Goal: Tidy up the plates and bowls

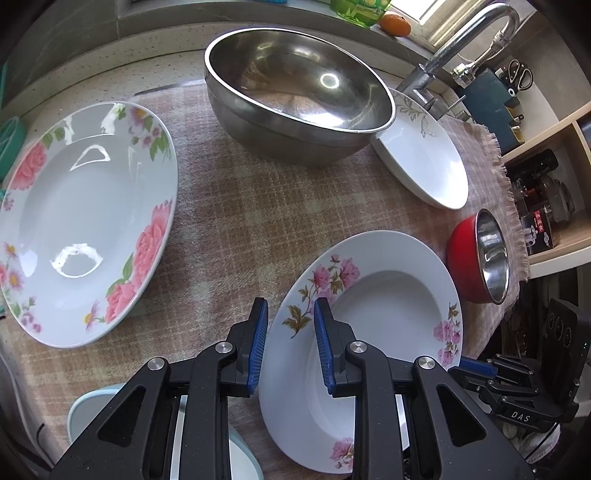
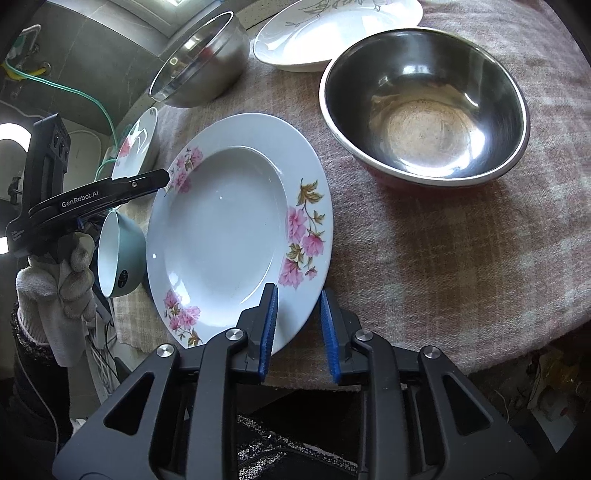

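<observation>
A deep white plate with pink flowers (image 1: 388,306) (image 2: 221,229) lies on the checked cloth (image 1: 240,221). My left gripper (image 1: 290,308) (image 2: 162,175) is shut on its left rim, one pad on top and one beneath. My right gripper (image 2: 299,290) (image 1: 469,365) straddles the near rim of the same plate. Its jaws stand apart, and a strip of cloth shows between the outer pad and the plate's edge. A light-blue bowl (image 1: 85,406) (image 2: 122,254) sits beside and partly under the plate's left edge.
A large rose-patterned plate (image 1: 81,221) (image 2: 136,144) lies left. At the back are a big steel bowl (image 1: 295,99) (image 2: 199,59) and a white plate with a leaf pattern (image 1: 424,162) (image 2: 332,33). A red steel-lined bowl (image 1: 476,254) (image 2: 424,110) stands right. Tap (image 1: 461,48) and shelves (image 1: 554,147) lie beyond.
</observation>
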Available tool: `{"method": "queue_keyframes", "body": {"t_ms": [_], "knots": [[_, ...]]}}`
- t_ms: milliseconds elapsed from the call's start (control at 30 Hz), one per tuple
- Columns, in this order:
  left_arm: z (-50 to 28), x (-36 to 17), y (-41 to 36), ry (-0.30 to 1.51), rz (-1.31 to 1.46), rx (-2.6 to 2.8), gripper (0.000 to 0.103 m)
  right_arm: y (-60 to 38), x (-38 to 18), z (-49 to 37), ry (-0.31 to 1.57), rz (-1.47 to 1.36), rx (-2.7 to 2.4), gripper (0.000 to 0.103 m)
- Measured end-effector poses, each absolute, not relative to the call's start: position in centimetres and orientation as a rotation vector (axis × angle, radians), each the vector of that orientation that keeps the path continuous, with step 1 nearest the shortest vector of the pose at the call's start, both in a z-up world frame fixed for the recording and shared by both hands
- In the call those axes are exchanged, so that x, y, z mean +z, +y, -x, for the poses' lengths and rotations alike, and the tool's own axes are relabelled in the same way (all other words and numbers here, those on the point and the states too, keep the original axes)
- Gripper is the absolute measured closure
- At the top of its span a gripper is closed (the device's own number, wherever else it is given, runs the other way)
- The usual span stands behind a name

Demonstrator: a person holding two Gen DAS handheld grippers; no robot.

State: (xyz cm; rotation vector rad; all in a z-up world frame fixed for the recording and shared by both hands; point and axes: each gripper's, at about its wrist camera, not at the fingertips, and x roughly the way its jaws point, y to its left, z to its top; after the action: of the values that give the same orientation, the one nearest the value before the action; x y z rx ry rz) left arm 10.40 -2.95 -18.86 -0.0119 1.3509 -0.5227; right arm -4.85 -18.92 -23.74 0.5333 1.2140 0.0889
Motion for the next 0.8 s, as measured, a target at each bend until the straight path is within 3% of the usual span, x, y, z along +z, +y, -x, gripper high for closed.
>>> {"method": "queue_keyframes", "body": {"t_ms": [333,567,667,800], "knots": [[-10.6,-15.4,-0.1,1.253,0.043,-0.501,0.079,-18.3,-18.8,4.4,1.086,-0.392,0.049,0.043],[-11.0,-13.6,3.5,1.186,0.075,-0.420,0.078,-16.7,-16.7,2.0,1.035,-0.368,0.098,0.043],[-11.3,-13.5,5.5,1.171,0.105,-0.369,0.069,-16.0,-16.0,0.5,1.020,-0.357,0.123,0.043],[-11.8,-13.8,8.7,1.166,0.149,-0.302,0.068,-14.6,-15.6,-1.9,1.011,-0.351,0.159,0.043]]}}
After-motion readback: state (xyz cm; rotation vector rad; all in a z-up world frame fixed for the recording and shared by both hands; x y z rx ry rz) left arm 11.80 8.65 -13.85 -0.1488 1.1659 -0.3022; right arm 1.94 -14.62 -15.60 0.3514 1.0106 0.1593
